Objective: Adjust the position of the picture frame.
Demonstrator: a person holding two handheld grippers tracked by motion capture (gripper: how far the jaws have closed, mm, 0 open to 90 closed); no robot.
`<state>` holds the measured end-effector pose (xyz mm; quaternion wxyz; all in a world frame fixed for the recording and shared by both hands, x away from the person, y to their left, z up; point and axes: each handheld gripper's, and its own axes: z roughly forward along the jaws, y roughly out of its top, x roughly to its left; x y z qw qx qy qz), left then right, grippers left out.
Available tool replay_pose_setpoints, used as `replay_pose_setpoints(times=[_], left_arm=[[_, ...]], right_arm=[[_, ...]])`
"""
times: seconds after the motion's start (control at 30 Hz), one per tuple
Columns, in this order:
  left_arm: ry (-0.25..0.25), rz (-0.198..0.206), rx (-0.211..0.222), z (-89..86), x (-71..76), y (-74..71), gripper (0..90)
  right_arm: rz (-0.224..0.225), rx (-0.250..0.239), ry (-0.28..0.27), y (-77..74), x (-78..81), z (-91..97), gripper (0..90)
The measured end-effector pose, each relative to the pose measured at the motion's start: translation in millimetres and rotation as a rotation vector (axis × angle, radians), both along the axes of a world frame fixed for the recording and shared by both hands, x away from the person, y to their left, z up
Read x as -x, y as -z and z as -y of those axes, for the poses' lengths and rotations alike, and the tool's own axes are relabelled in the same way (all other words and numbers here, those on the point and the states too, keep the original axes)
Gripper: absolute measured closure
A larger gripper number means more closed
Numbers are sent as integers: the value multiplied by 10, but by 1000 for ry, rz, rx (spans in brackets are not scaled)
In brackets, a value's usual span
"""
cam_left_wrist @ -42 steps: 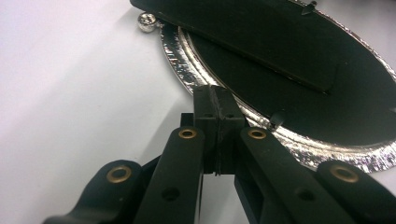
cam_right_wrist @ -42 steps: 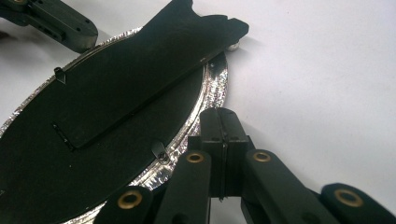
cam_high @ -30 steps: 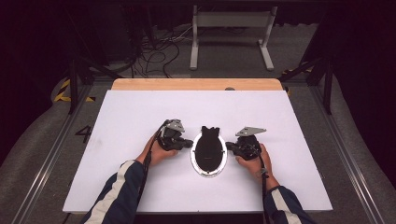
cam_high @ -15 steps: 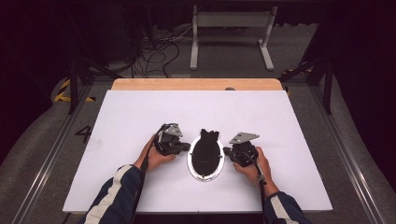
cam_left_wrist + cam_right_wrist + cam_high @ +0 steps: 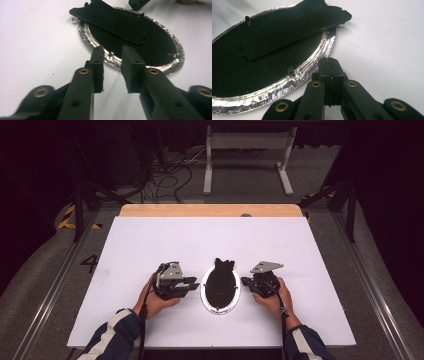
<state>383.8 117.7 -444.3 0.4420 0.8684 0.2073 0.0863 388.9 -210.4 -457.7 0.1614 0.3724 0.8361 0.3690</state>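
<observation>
1. The oval picture frame (image 5: 220, 287) lies face down, lower centre of the high view, on the white table (image 5: 150, 245).
2. Your left gripper (image 5: 192, 283) sits just left of it; its jaws have just been opening, nothing between them.
3. Your right gripper (image 5: 245, 281) is clenched tight, empty, at the frame's right rim.

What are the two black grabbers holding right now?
Nothing. The left gripper, jaws just opening, has only air between them beside the oval frame. The right gripper is shut on nothing, beside its rim.

An oval silver-rimmed picture frame (image 5: 220, 288) lies face down, black stand uppermost, mid-table.
</observation>
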Motion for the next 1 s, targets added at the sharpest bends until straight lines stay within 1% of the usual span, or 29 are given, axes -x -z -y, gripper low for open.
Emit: replay_pose_setpoints(times=[0.03, 0.07, 0.13, 0.17, 0.2, 0.23, 0.27, 0.3, 0.33, 0.37, 0.4, 0.43, 0.5, 0.53, 0.57, 0.6, 0.63, 0.67, 0.73, 0.8, 0.87, 0.93, 0.97, 1.0], left_arm=[[-4, -7, -3, -2, 50, 15, 657], [-3, -6, -16, -3, 84, 21, 649], [12, -18, -24, -7, 156, 33, 643], [12, -18, -24, -7, 156, 33, 631], [7, -30, -29, -5, 198, 43, 631], [11, -35, -40, -7, 234, 48, 613], [20, -39, -49, -7, 278, 52, 613], [35, -32, -60, -11, 322, 52, 611], [53, -34, -50, -31, 384, 49, 611], [53, -34, -50, -31, 384, 49, 611], [52, -34, -36, -44, 411, 47, 611], [49, -27, -31, -53, 439, 44, 611], [44, 8, -33, -84, 475, 32, 616], [44, 8, -33, -84, 475, 32, 615], [39, 33, -44, -98, 492, 18, 615], [41, 39, -40, -108, 493, 9, 637], [34, 32, -22, -118, 494, 1, 642], [31, 33, -22, -119, 495, -1, 650], [46, 32, -37, -109, 501, 9, 691], [59, 33, -58, -87, 507, 31, 701], [73, 20, -65, -63, 522, 51, 733], [81, 21, -74, -52, 529, 58, 774], [99, 15, -82, -30, 549, 67, 798], [100, 8, -79, -21, 562, 71, 824]], right_arm=[[2, 3, 0, 0, 1, -1, 900], [7, 7, -2, 1, 3, -4, 900], [8, 8, -4, 1, 3, -5, 900], [8, 8, -4, 1, 3, -5, 900], [8, 7, -4, 2, 2, -4, 900], [6, 6, -6, 1, -2, 1, 900], [6, 6, -6, 1, -2, 1, 900], [4, 5, -6, 1, -2, 2, 900], [4, 5, -7, 0, -3, 2, 900], [6, 6, -10, 1, -5, 2, 900], [6, 6, -10, 1, -5, 2, 900], [7, 7, -11, 1, -6, 2, 900], [7, 9, -13, 0, -7, 2, 900], [7, 9, -13, 0, -7, 2, 900], [7, 9, -14, 0, -7, 3, 900], [6, 9, -16, -1, -9, 3, 900], [6, 10, -17, -1, -10, 3, 900], [6, 11, -17, -2, -9, 2, 900], [8, 16, -18, -3, -7, -2, 900], [9, 18, -19, -4, -5, -4, 900], [9, 14, -19, -3, -8, 1, 900], [6, 10, -18, -2, -9, 4, 900], [5, 11, -18, -3, -10, 3, 900], [5, 12, -17, -4, -10, 0, 900]])
